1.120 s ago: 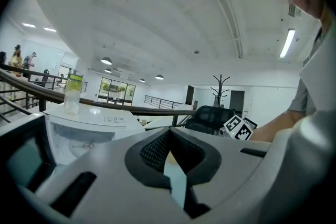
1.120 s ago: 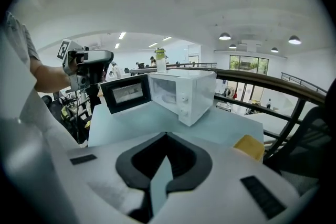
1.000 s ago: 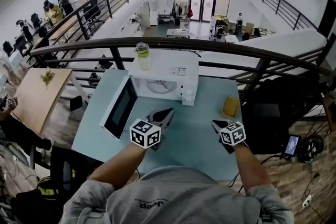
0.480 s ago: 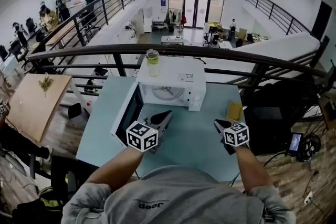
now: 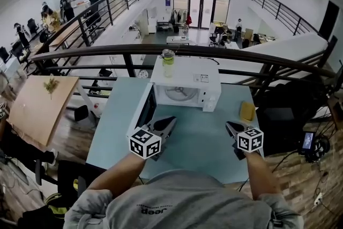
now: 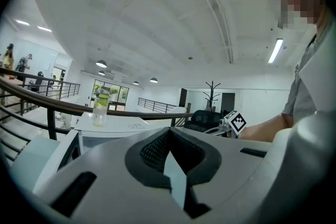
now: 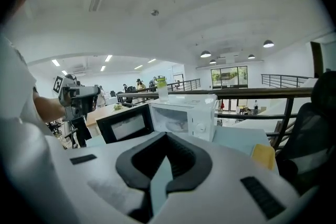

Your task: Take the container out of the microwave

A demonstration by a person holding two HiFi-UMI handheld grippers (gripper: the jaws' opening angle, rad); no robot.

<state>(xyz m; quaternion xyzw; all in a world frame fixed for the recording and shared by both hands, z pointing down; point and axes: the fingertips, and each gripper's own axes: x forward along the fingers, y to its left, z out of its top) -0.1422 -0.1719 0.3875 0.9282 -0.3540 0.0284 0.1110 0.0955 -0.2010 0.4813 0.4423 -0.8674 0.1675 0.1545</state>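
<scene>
Left tongs (image 5: 164, 126): pressed together, nothing between them, pointing far toward the microwave (image 5: 187, 78). Right tongs (image 5: 232, 127): also pressed together, empty, held over the bare table (image 5: 198, 150).

Door (image 5: 146, 110) is swung open on the left and juts toward the near side. Its near edge is just left of the left tongs.

Container (image 5: 178, 94): a pale round shape on the cavity floor, read as the container, though the detail is too small to be sure. It looks round, so no long axis shows.

Key relation: the cavity lies straight beyond the left tongs, while the right tongs sit right of the opening, nearer the yellow pad (image 5: 247, 111). Judgement: the left has the shorter, straighter reach, and must spread before entering.

Bottle (image 5: 168, 63) stands upright on the microwave top.
</scene>
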